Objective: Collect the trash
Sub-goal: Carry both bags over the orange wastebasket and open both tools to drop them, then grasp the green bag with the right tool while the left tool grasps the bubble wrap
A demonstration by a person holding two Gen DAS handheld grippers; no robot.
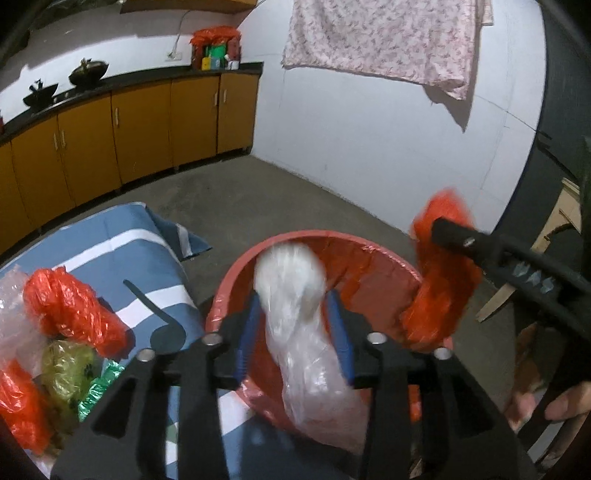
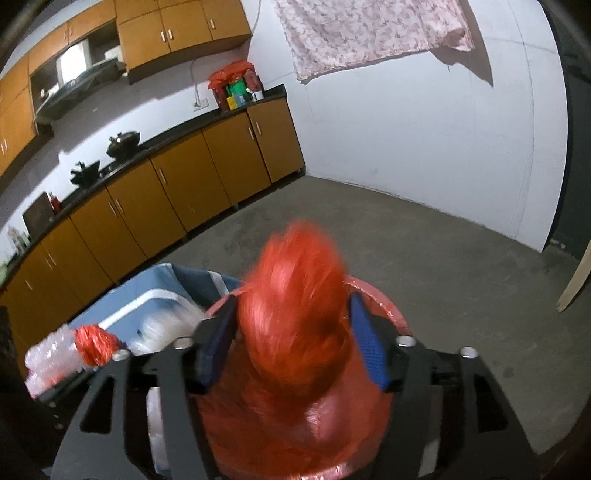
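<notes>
Both grippers hang over the red bin (image 1: 291, 240) so the trash drops in: left gripper (image 1: 295, 328) clenched on a white bag (image 1: 295, 295), right gripper (image 2: 291, 336) on a red bag (image 2: 295, 295). More bags (image 1: 70, 306) wait on the worktop (image 1: 122, 236).

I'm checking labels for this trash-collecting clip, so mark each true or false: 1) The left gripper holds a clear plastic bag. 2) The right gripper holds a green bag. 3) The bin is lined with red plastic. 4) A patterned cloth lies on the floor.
1) True: the left gripper is shut on the clear plastic bag.
2) False: the right gripper grips an orange-red bag.
3) True: the bin has a red liner.
4) False: the patterned cloth hangs against the wall.
</notes>
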